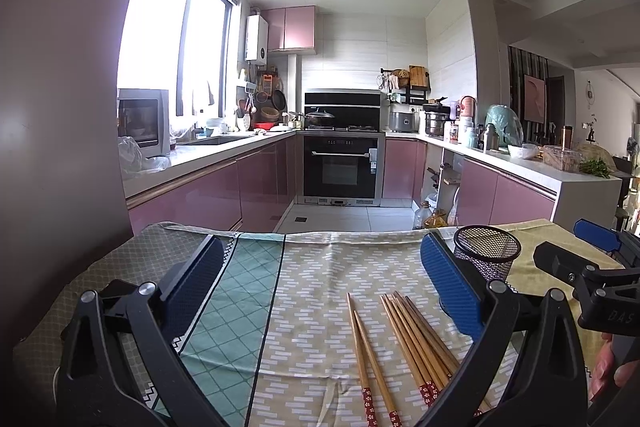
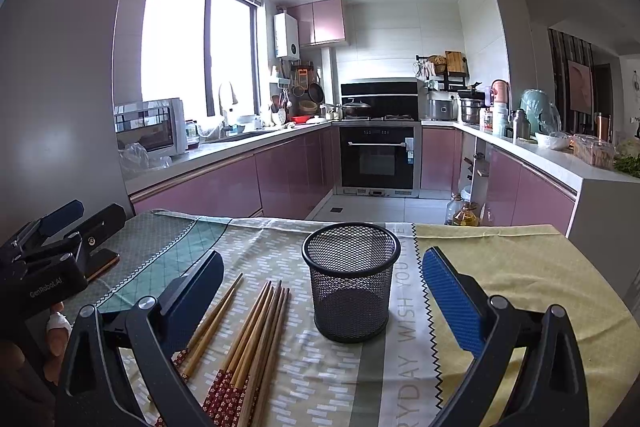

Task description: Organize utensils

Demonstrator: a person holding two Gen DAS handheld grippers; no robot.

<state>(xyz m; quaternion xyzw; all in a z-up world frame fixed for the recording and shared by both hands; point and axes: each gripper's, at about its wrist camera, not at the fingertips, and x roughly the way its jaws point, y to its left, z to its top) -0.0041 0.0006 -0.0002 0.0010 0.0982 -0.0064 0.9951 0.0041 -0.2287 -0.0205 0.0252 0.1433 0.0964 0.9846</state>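
Note:
Several wooden chopsticks [image 1: 416, 343] with red patterned ends lie flat on the patterned tablecloth [image 1: 304, 291], a pair set slightly left of a larger bundle. The chopsticks [image 2: 256, 339] show in the right wrist view too, left of a black mesh cup [image 2: 351, 281] that stands upright and empty. In the left wrist view that mesh cup [image 1: 487, 253] stands behind my right finger. My left gripper [image 1: 320, 291] hovers open over the cloth, chopsticks low between its fingers. My right gripper [image 2: 324, 301] is open, the cup between its fingers without touching them.
The table's far edge [image 2: 280, 221] drops to a tiled kitchen floor. Beyond are pink cabinets, an oven [image 2: 378, 157] and cluttered counters. A wall [image 1: 60, 107] stands close on the left. A dark flat object [image 2: 105, 263] lies on the cloth under the other gripper.

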